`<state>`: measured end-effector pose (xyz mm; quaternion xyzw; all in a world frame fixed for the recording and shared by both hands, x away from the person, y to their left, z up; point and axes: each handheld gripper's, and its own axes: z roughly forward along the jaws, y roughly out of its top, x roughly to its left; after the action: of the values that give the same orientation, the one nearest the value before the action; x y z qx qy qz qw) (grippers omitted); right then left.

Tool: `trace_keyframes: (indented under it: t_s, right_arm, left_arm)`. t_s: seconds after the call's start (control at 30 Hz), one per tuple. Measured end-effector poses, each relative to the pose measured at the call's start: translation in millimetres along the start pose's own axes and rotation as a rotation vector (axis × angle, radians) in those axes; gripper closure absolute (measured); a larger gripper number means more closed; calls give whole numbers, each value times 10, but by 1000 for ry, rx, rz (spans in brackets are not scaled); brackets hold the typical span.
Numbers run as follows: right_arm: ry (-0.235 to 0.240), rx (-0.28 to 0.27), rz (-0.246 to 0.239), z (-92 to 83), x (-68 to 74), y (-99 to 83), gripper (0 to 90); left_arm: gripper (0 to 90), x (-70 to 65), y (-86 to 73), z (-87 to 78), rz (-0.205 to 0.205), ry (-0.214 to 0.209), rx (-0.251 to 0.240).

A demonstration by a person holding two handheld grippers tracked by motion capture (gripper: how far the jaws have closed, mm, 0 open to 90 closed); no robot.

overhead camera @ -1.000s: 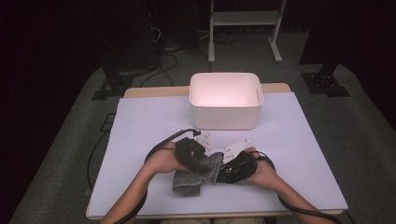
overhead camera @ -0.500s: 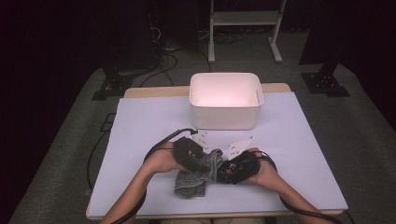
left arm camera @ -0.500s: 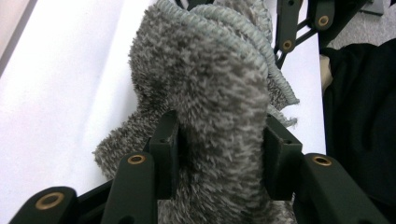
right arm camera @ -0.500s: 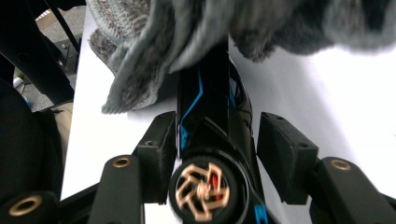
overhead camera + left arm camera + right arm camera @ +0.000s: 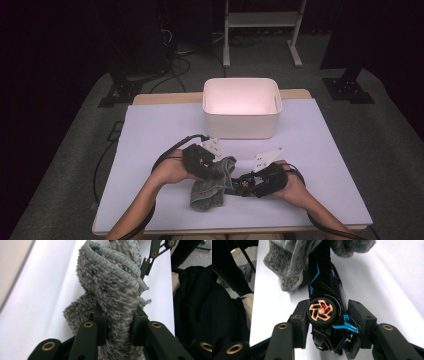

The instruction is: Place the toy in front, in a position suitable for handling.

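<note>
— What's the left hand-held gripper (image 5: 117, 326) doing?

— Its jaws have just been closing, and they pinch a fold of the grey towel (image 5: 112, 290), which lies bunched on the white table (image 5: 150, 135) near the front edge.

— And the right hand-held gripper (image 5: 328, 323)?

— Its jaws have just been closing too, clamped on a black toy car (image 5: 324, 297) whose far end touches the towel. A white bin (image 5: 241, 107) stands farther back.

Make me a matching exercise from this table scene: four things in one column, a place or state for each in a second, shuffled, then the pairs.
1. grey cloth
2. toy car
3. white bin
4. left hand-held gripper

A. black with blue trim, between the right hand-held gripper's jaws
B. at the table's far side
C. draped over the car's far end
D. clamped on the cloth

Pairs: 1-C, 2-A, 3-B, 4-D
</note>
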<state>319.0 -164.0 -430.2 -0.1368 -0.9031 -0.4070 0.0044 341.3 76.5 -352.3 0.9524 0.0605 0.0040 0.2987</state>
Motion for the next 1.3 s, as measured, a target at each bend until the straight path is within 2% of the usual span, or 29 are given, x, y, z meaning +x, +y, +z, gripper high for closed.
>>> trace_keyframes:
  t_s: [0.07, 0.2, 0.27, 0.33, 0.4, 0.47, 0.6, 0.67, 0.77, 0.9, 0.97, 1.0, 1.07, 1.17, 1.3]
  right_arm:
    - [-6, 0, -5, 1, 6, 0, 532]
    - [-17, 5, -15, 17, 10, 21, 540]
    - [-9, -7, 1, 17, 2, 8, 535]
    - [3, -17, 11, 17, -14, -8, 514]
    - [28, -23, 21, 19, -16, -21, 451]
    - [32, -29, 13, 10, -14, -20, 403]
    - [46, -63, 14, -102, -26, 46, 294]
    - [44, -83, 14, -153, -29, 81, 271]
    - [13, -112, -16, -230, -12, 145, 263]
    - [1, -165, -24, -309, -4, 220, 372]
    - [-27, -177, -28, -317, 4, 250, 514]
    - [-48, -177, -31, -316, 14, 264, 637]
    - [-62, -170, -36, -312, 32, 270, 749]
    - [-87, -147, -47, -302, 57, 257, 801]
    - [-83, -131, -33, -306, 50, 207, 802]
  left_arm:
    - [735, -5, 54, -17, 10, -4, -19]
    - [743, -36, 222, 30, 58, -5, -39]
    - [743, -38, 273, 131, 71, -22, -18]
    - [743, -34, 278, 269, 82, -20, 35]
    - [744, -27, 252, 371, 83, -40, 56]
    - [747, -19, 228, 372, 68, -46, 35]
    - [747, -24, 221, 369, 72, -52, 37]
    - [746, -24, 225, 370, 78, -51, 38]
    - [746, -41, 230, 369, 90, -50, 39]
    - [745, -57, 248, 370, 103, -44, 53]
    - [744, -66, 260, 369, 110, -39, 62]
    - [739, -70, 261, 367, 110, -35, 64]
    - [708, -72, 258, 358, 102, -25, 69]
    - [601, -76, 238, 330, 86, -8, 62]
    - [528, -113, 162, 228, 74, 21, 28]
